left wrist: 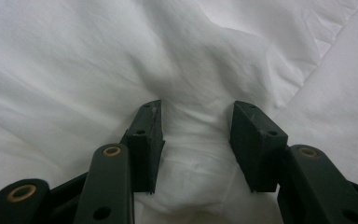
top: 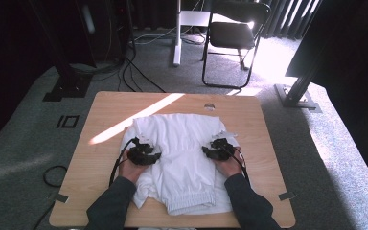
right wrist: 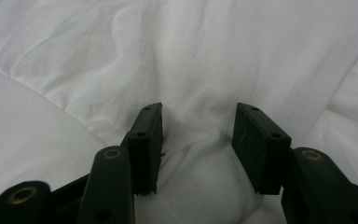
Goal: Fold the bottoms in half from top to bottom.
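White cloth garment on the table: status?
Left hand-held gripper and right hand-held gripper open, pressed into white cloth garment. Fabric bunched between jaws. Nothing in the way.

High view: fixed above the person's edge at 6 o'clock, facing forward and down toward 12, far enough to frame the whole table (top: 100,143). Left and right gripper views: riding the grippers, looking along the jaws, very close on the white garment (left wrist: 74,70). Shared with high view: garment patches near 9 and 3 o'clock.
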`<control>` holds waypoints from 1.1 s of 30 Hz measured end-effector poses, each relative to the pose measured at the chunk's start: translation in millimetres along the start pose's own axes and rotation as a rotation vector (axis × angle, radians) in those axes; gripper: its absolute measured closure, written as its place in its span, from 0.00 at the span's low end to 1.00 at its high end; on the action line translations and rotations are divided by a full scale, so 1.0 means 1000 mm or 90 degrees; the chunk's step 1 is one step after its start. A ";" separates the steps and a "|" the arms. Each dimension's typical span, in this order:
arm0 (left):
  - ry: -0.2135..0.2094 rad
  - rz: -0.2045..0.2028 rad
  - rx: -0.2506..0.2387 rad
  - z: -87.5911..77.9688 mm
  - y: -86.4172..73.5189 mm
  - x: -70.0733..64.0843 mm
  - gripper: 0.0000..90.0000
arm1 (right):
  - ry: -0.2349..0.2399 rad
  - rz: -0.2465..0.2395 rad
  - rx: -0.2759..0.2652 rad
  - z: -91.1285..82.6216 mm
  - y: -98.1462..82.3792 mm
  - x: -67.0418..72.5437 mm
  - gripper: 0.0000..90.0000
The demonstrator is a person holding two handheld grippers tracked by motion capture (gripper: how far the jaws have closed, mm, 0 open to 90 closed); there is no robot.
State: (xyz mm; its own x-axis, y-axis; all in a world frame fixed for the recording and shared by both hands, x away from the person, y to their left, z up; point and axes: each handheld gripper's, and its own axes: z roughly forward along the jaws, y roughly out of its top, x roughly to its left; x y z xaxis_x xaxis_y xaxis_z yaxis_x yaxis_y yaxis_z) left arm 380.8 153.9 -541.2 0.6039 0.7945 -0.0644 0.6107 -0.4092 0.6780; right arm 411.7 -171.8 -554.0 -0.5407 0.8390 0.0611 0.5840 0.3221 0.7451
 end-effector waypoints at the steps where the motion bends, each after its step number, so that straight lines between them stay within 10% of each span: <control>1: -0.005 0.003 -0.001 -0.004 -0.005 -0.005 0.61 | 0.001 -0.002 0.002 -0.003 -0.003 0.002 0.58; 12: -0.046 0.023 -0.019 -0.042 -0.033 -0.026 0.61 | 0.032 -0.029 0.049 -0.041 -0.033 0.031 0.57; 19: 0.066 -0.072 -0.113 -0.062 0.006 0.034 0.43 | 0.033 -0.015 -0.004 -0.060 -0.016 0.015 0.52; 26: 0.133 -0.151 -0.073 -0.026 0.021 0.083 0.33 | -0.011 0.044 -0.044 -0.052 0.026 -0.033 0.39; 33: 0.117 -0.174 -0.029 0.000 0.014 0.096 0.29 | 0.006 0.137 -0.025 -0.008 0.039 -0.071 0.32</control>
State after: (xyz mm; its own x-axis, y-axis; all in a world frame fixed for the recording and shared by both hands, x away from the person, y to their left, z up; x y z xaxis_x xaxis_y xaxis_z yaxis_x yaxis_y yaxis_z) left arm 447.0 224.6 -537.7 0.3156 0.9415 -0.1184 0.7113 -0.1521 0.6862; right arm 468.4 -222.4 -524.2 -0.4122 0.8823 0.2273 0.6621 0.1187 0.7399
